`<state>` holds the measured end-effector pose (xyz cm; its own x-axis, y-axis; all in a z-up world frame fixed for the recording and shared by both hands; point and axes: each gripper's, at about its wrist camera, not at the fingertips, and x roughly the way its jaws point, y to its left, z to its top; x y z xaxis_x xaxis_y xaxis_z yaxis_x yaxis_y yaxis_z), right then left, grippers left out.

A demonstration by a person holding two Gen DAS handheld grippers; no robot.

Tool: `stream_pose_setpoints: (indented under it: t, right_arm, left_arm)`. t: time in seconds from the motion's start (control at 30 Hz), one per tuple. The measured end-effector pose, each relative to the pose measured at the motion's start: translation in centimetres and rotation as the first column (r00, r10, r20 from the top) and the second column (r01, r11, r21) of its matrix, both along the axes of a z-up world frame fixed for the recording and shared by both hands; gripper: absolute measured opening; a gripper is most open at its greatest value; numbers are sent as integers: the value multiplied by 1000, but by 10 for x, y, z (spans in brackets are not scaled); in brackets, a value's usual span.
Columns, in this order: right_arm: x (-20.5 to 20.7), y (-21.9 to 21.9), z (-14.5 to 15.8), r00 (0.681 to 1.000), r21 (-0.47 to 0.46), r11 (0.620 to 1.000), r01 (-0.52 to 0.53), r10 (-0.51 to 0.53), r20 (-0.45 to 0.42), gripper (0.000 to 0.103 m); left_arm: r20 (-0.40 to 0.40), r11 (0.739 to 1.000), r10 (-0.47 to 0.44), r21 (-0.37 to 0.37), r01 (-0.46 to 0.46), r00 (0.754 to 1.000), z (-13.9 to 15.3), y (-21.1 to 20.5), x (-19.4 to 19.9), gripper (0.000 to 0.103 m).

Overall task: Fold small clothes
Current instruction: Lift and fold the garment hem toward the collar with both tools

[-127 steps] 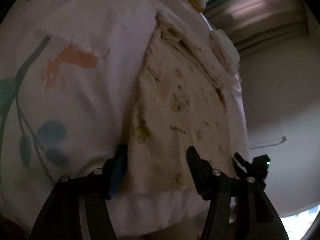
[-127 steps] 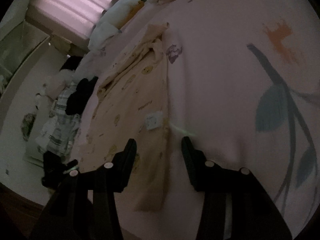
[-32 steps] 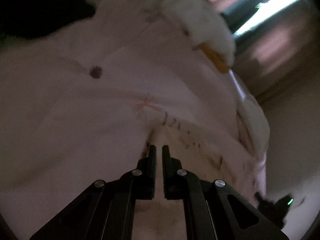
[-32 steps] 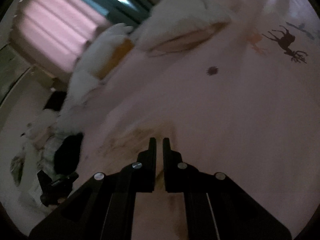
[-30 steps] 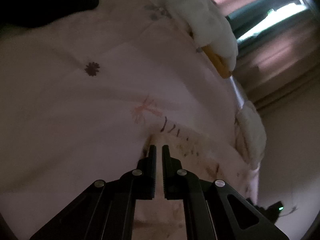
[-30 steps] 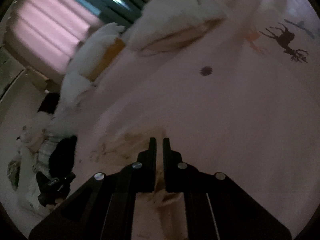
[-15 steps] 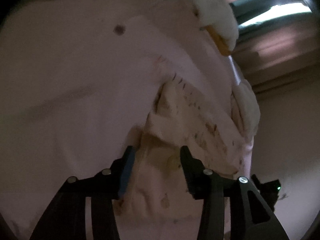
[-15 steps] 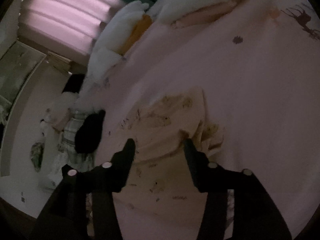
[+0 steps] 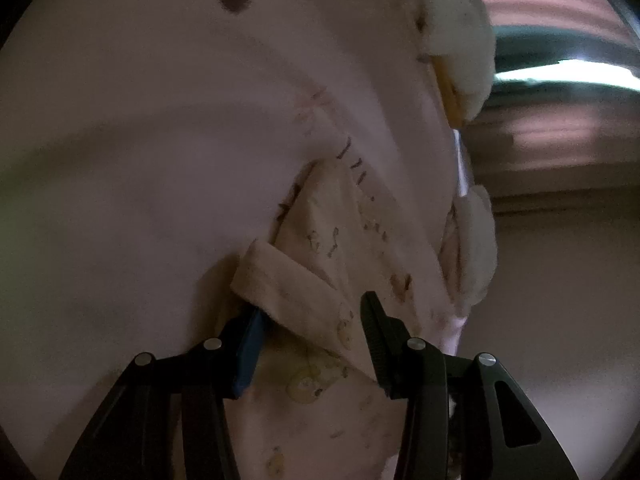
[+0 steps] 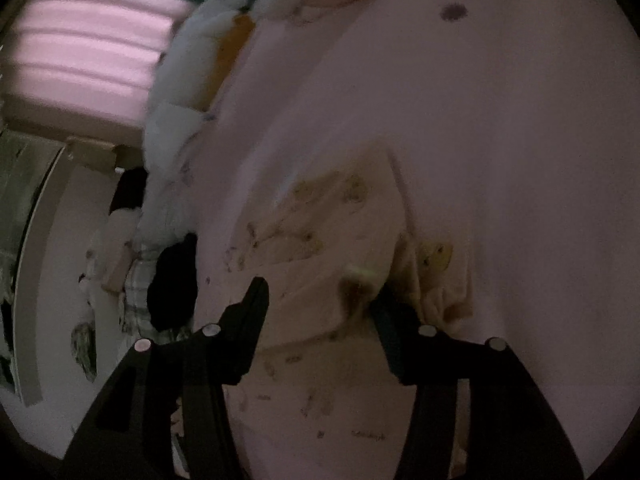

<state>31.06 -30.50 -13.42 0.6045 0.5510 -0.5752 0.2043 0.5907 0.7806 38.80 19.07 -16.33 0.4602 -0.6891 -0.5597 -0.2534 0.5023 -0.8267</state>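
A small cream garment with little yellow animal prints (image 9: 320, 280) lies folded over on the pink bedsheet (image 9: 140, 160). My left gripper (image 9: 310, 336) is open just above its left folded edge, jaws apart on either side of a folded flap. The garment also shows in the right wrist view (image 10: 320, 248), with a bunched fold at its right side. My right gripper (image 10: 320, 300) is open above it and holds nothing.
White pillows and a plush toy with an orange part (image 10: 212, 52) lie at the head of the bed. A dark piece of clothing (image 10: 172, 284) and checked fabric lie past the bed's left edge. Curtains (image 10: 80, 40) hang behind.
Both grippers held the garment's end shut a second ago, carried it over the rest, then opened and let it drop. They now hover open over the folded garment.
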Motion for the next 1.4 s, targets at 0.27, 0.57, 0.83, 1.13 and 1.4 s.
stream_pose_setpoints:
  t: [0.27, 0.57, 0.83, 1.13, 1.4]
  right_arm:
    - [12, 2, -17, 997, -113, 991, 71, -75, -31, 5]
    - [3, -12, 30, 968, 12, 987, 159, -158, 197, 5]
    - [48, -14, -4, 970, -18, 971, 239, -239, -42, 43]
    - [19, -3, 50, 990, -188, 974, 130, -115, 85, 55]
    - [-53, 45, 32, 993, -386, 916, -106, 119, 10, 52]
  left_arm:
    - [86, 986, 66, 149, -78, 994, 6, -10, -2, 2]
    - [239, 986, 118, 90, -143, 964, 51, -14, 20, 1]
    - [13, 950, 138, 281, -137, 990, 16, -30, 70, 2]
    - [174, 947, 14, 314, -69, 985, 58, -14, 30, 56]
    - [99, 880, -163, 464, 100, 982, 48, -29, -56, 56]
